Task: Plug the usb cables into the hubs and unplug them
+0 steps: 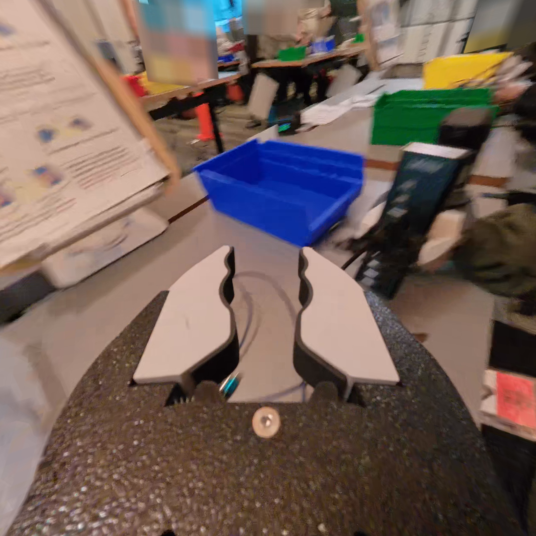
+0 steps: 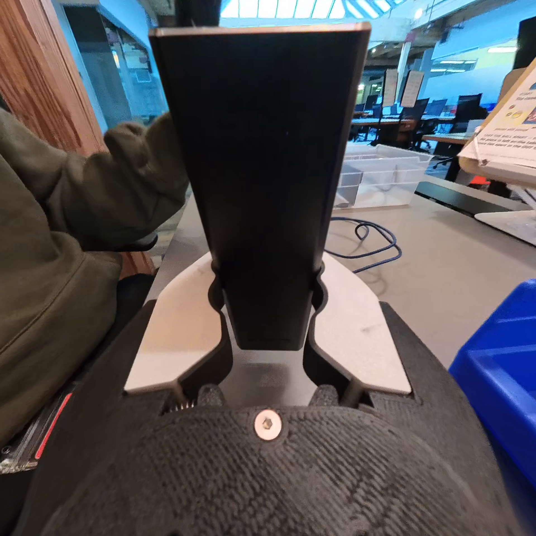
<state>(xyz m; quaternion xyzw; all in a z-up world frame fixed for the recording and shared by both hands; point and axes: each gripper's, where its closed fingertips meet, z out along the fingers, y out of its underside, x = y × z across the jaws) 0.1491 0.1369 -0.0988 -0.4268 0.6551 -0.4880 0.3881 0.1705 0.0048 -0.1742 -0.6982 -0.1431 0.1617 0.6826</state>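
Note:
My right gripper (image 2: 266,265) is shut on a tall black USB hub (image 2: 261,145) and holds it upright near its lower end. The same hub (image 1: 417,197) shows at the right of the left wrist view, with ports down its face and dark cables at its foot. My left gripper (image 1: 266,252) is open and empty above the grey table (image 1: 116,304). A thin blue-grey USB cable (image 1: 261,290) loops on the table between its fingers, and a teal and metal plug (image 1: 229,384) lies near the finger bases. The blue cable (image 2: 374,246) also lies coiled right of the hub.
A blue plastic bin (image 1: 278,191) stands just beyond the left gripper and beside the right one (image 2: 499,362). A tilted instruction board (image 1: 58,130) stands at the left. A person's olive sleeve (image 2: 58,232) is close by. A clear bin (image 2: 383,177) sits farther back. The tips of one gripper are about 15 centimetres away from the tips of the other.

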